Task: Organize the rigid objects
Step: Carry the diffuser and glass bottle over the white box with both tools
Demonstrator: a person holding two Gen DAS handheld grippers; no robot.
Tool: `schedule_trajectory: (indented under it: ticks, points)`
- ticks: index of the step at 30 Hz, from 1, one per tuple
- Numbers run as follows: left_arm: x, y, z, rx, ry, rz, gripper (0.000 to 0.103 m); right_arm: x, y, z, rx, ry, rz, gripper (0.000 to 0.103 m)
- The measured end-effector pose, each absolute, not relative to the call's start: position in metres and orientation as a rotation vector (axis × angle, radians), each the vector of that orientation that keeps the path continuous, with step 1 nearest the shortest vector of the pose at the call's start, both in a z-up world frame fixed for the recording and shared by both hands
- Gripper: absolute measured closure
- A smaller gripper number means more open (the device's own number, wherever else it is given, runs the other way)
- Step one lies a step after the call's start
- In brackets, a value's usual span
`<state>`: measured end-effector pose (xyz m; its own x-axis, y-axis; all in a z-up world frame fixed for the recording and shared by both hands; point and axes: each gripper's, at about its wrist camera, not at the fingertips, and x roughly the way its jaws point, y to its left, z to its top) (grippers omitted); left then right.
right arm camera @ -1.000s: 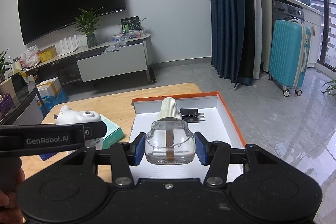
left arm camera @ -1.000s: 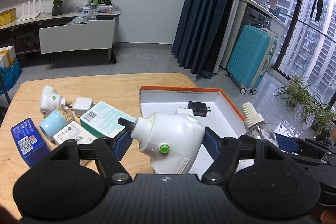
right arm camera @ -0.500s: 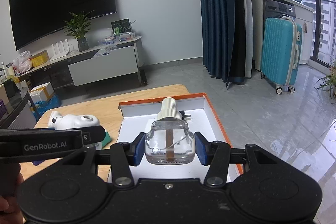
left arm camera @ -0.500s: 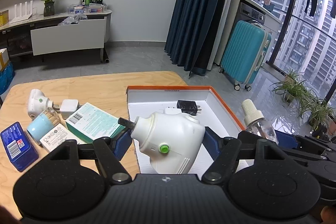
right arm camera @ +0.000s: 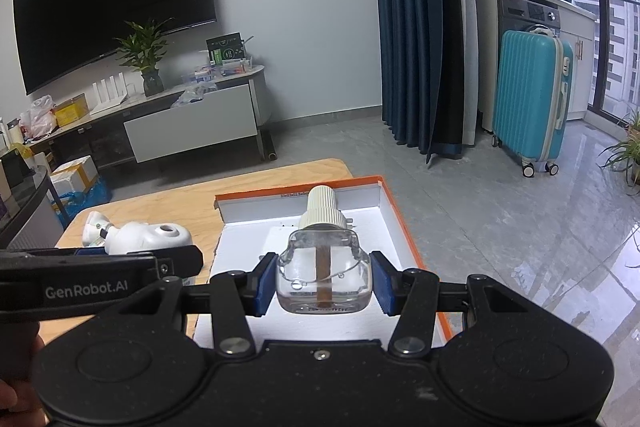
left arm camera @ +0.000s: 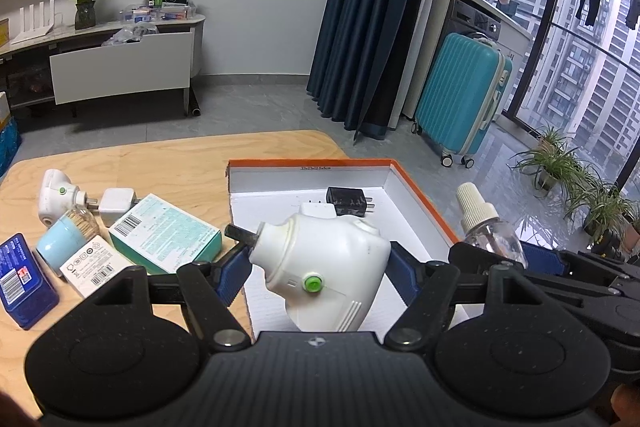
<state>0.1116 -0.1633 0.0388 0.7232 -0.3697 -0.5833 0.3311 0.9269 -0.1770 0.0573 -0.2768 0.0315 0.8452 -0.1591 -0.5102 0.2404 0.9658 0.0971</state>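
Left gripper (left arm camera: pixel 318 277) fingers clamp one of two white plastic plug-in vaporizers (left arm camera: pixel 324 267); right gripper (right arm camera: pixel 323 283) fingers clamp one clear glass refill bottle (right arm camera: pixel 322 277) over the orange-rimmed white box (right arm camera: pixel 394 215) on the wooden desk (left arm camera: pixel 168 163).

Black tongs (right arm camera: pixel 323 281), blue pads (right arm camera: pixel 267 283) (GenRobot.AI lettering).

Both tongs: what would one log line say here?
left tongs: shut on white plug-in heater | right tongs: shut on clear refill bottle | both above orange-rimmed box | black charger inside
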Motion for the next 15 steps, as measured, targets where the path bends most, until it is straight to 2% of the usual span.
schedule_trajectory:
  ticks: [15]
  points:
    - [0.117, -0.174, 0.034, -0.064, 0.676, -0.391, 0.03, 0.07, -0.283, 0.028, 0.133, 0.543, -0.204, 0.043]
